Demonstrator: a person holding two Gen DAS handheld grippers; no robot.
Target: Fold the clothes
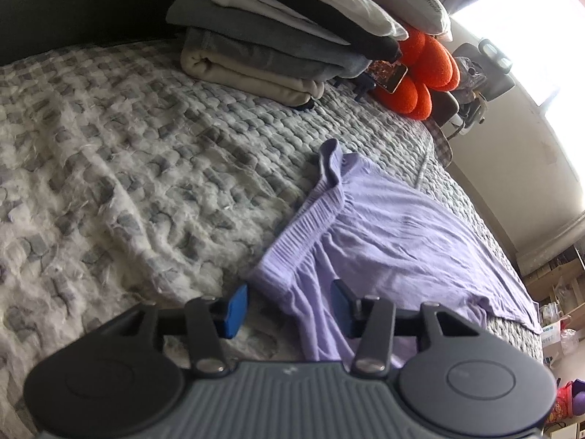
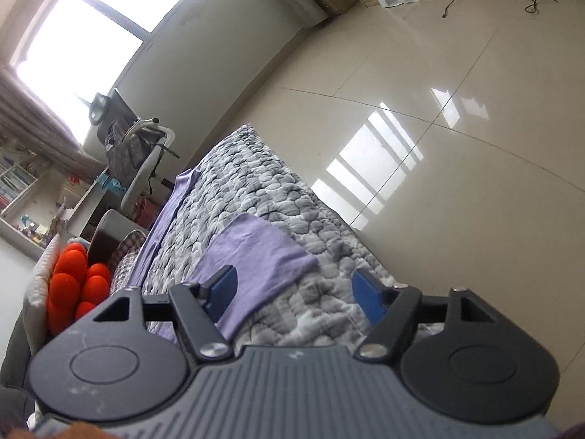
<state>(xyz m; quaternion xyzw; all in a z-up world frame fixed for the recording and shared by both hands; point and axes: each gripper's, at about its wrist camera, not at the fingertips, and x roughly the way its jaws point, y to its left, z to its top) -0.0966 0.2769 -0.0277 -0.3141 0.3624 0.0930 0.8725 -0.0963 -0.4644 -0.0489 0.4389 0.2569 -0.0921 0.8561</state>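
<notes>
The left wrist camera is looking down, close over the bed (image 1: 128, 153), toward the window. The right wrist camera is facing along the bed's edge toward the floor (image 2: 457, 146). Both are sharing the lilac garment (image 1: 384, 234) and orange cushion (image 1: 420, 73).

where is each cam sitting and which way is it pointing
Left wrist: on the left gripper, looking down across the quilted bed at the lilac garment, with a stack of folded clothes beyond; both blue pads show, fabric between them.
Right wrist: on the right gripper, looking along the bed's edge toward the tiled floor and window; its pads stand apart.
Shared: garment, bed, orange cushion.
</notes>
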